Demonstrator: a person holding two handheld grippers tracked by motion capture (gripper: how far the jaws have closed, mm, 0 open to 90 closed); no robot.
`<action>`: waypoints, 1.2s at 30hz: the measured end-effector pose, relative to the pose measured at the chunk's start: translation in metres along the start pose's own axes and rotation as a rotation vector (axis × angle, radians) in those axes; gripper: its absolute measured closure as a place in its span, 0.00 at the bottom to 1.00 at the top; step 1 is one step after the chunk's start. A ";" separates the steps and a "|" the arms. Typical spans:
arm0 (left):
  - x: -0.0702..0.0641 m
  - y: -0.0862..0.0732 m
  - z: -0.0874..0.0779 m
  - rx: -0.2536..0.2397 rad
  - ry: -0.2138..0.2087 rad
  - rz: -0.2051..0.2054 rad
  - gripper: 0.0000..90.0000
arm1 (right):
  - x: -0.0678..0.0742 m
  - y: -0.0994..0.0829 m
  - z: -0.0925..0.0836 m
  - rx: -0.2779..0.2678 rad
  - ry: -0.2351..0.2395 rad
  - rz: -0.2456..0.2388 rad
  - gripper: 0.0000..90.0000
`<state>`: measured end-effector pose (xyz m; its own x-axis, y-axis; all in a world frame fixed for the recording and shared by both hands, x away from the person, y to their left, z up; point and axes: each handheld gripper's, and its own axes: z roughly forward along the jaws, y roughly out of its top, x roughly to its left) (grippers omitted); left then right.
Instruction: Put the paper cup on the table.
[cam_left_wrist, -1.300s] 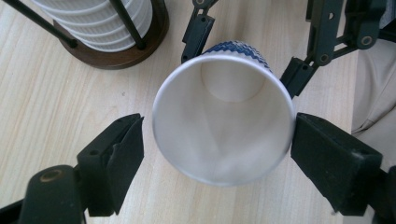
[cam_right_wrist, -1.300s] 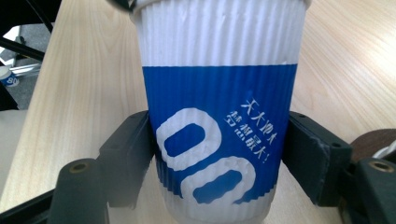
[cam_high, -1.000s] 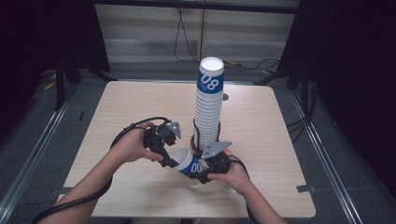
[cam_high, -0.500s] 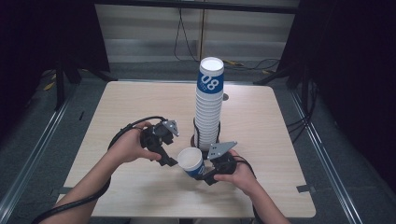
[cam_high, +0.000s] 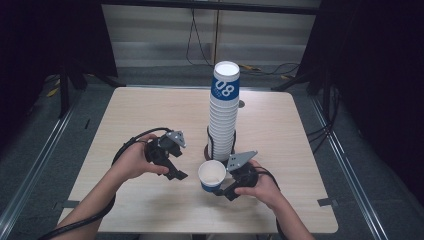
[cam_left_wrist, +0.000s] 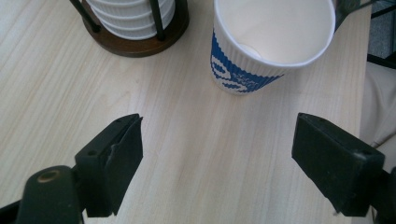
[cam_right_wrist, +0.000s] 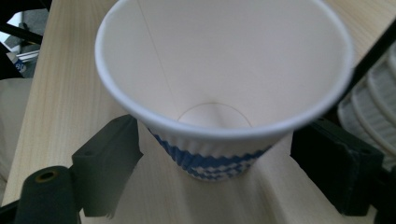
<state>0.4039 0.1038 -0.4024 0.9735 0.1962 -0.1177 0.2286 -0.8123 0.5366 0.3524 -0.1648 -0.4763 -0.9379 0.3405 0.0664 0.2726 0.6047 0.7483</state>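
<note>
The table (cam_high: 150, 210) carries the tall cup stack (cam_high: 223, 117), my landmark. A second ago my right claw (cam_high: 220, 190) clamped the paper cup (cam_high: 211, 175) tipped on its side in front of the stack; now that cup stands upright on the wood, just in front of the stack's base. My right jaws have just been opening and now flank the cup's lower wall, clear of it. My left claw (cam_high: 178, 176) gapes empty, left of the cup.

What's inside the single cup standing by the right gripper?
Nothing: the cup is empty, with bare white walls, a side seam and the round bottom in plain sight. The table under its base is covered by the cup itself.
</note>
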 end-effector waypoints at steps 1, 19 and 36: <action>0.000 -0.002 0.000 -0.004 0.000 -0.005 0.18 | -0.001 -0.001 -0.002 -0.003 -0.004 0.001 0.17; 0.004 -0.034 0.010 -0.041 0.034 -0.034 0.18 | -0.019 -0.022 -0.031 0.013 -0.051 0.020 0.16; 0.008 -0.068 0.022 -0.112 0.041 -0.065 0.18 | -0.034 -0.044 -0.042 0.034 -0.114 0.064 0.16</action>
<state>0.3959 0.1490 -0.4580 0.9548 0.2709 -0.1225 0.2868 -0.7313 0.6188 0.3631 -0.2328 -0.4837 -0.8882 0.4580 0.0362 0.3400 0.6023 0.7222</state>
